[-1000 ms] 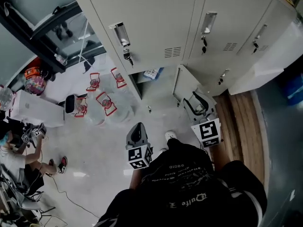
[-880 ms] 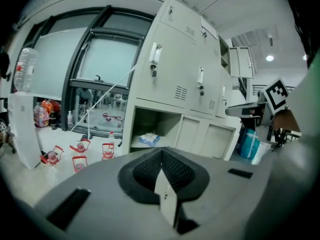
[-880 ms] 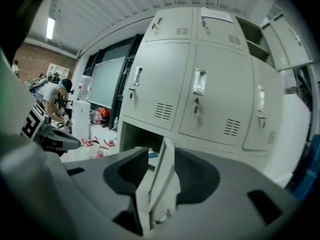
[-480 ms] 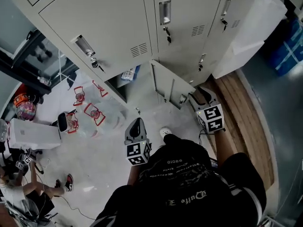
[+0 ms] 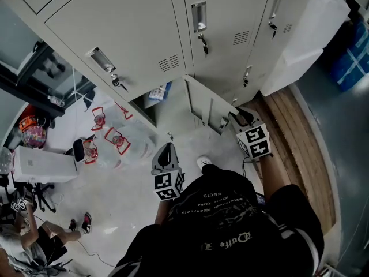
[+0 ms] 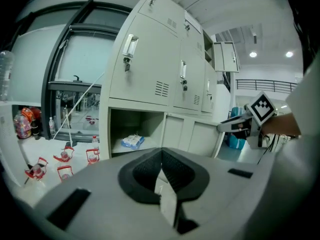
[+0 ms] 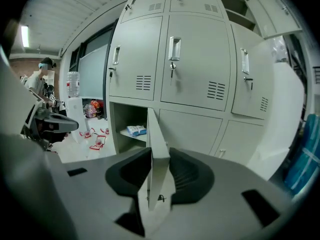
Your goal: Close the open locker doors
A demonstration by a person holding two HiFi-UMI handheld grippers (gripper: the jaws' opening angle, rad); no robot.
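Note:
The bottom locker's grey door [image 5: 203,105] stands swung out toward me, its compartment [image 5: 151,104] open beside it. My right gripper [image 5: 236,118] is at the door's free edge. In the right gripper view the door [image 7: 156,134] runs upright between the jaws. The right gripper [image 7: 159,176] has just been closing, and its black pads [image 7: 131,171] lie against both faces of the door. My left gripper [image 5: 167,153] hangs over the floor, short of the lockers and apart from the door. The left gripper [image 6: 161,170] has its pads together and holds nothing.
A blue-and-white packet [image 5: 157,91] lies inside the open compartment. Water bottles with red labels [image 5: 112,137] and a white box [image 5: 40,163] are on the floor at left, where a person [image 5: 34,241] sits. A wooden platform [image 5: 300,149] runs along the right. An upper locker door [image 7: 272,9] hangs open.
My right gripper has come down and forward onto the open door's free edge. The head view has swung, so the lockers fill more of it. The left gripper has barely shifted.

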